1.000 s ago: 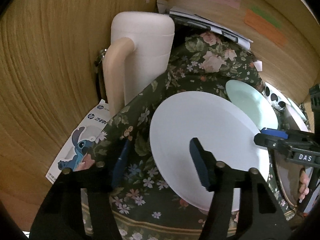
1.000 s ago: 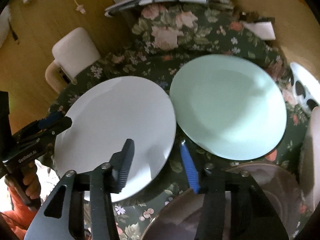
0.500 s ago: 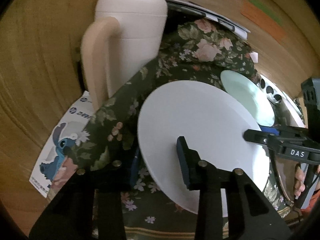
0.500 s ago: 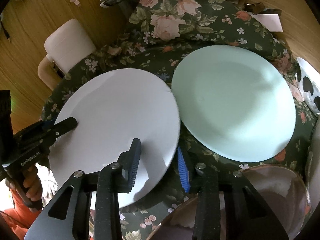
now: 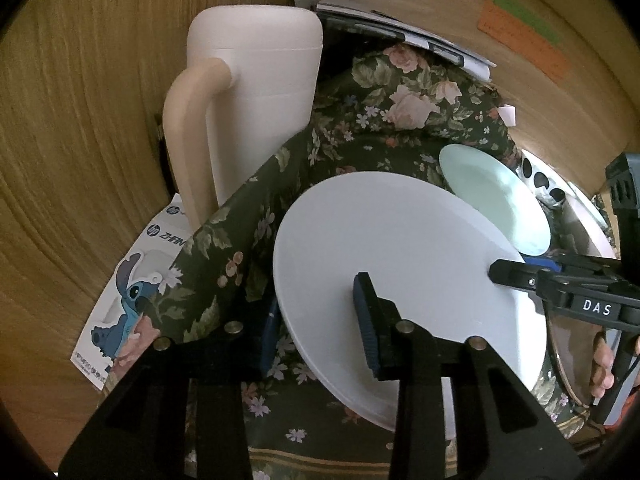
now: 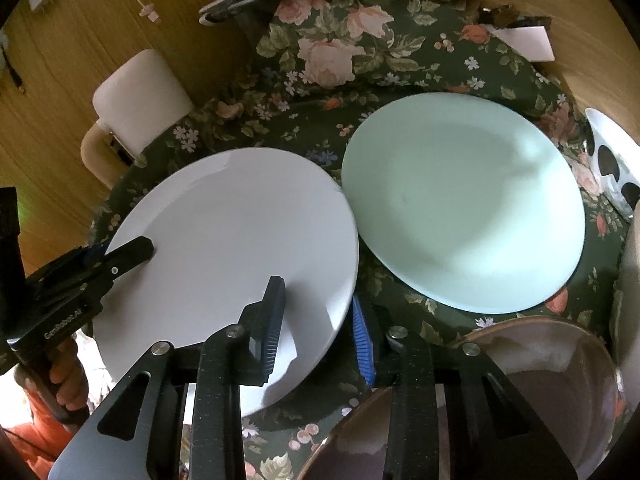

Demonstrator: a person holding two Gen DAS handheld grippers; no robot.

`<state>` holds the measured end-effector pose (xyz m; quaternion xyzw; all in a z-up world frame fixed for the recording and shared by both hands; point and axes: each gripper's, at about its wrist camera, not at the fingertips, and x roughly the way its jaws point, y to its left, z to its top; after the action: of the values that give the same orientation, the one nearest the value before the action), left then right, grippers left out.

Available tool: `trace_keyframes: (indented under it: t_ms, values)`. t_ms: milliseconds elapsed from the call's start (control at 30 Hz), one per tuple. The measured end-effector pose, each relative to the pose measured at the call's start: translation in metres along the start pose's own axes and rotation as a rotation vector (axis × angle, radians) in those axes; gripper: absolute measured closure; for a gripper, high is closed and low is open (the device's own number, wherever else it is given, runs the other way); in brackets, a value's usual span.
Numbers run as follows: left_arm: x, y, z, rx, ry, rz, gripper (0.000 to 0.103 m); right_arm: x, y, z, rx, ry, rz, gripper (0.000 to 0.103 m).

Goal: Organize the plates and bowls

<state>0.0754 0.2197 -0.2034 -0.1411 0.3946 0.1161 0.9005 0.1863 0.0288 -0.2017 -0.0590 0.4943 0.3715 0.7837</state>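
Both the left gripper (image 5: 316, 326) and right gripper (image 6: 318, 334) straddle opposite rims of the white plate (image 6: 240, 240), jaws part-open, not visibly clamped; likely stiff, slick, breakable, so pinch rims squarely.

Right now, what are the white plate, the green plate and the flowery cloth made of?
White plate: probably glazed ceramic, smooth with a soft sheen, though it could be melamine. Green plate: likely the same, pale and glossy with faint reflections. Flowery cloth: woven fabric, matte, printed with roses, wrinkled at the back.
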Motion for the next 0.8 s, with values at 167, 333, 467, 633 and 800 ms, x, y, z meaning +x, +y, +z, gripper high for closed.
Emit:
trace_keyframes:
  t_ms: [167,333,467,633,800]
  values:
    - [-0.006,-0.003,0.001,0.006,-0.015,0.001,0.068,-0.011,0.000,-0.002,0.006,-0.031,0.000,0.074]
    - [-0.016,-0.012,0.004,0.029,-0.040,0.000,0.068,-0.024,-0.003,-0.006,0.019,-0.063,-0.002,0.074]
    - [-0.024,-0.021,0.007,0.047,-0.062,-0.005,0.068,-0.038,-0.006,-0.010,0.029,-0.096,-0.007,0.074]
    - [-0.034,-0.035,0.010,0.063,-0.080,-0.027,0.068,-0.058,-0.010,-0.018,0.031,-0.137,-0.028,0.074]
    - [-0.043,-0.052,0.011,0.088,-0.102,-0.041,0.068,-0.078,-0.018,-0.024,0.044,-0.171,-0.039,0.074]
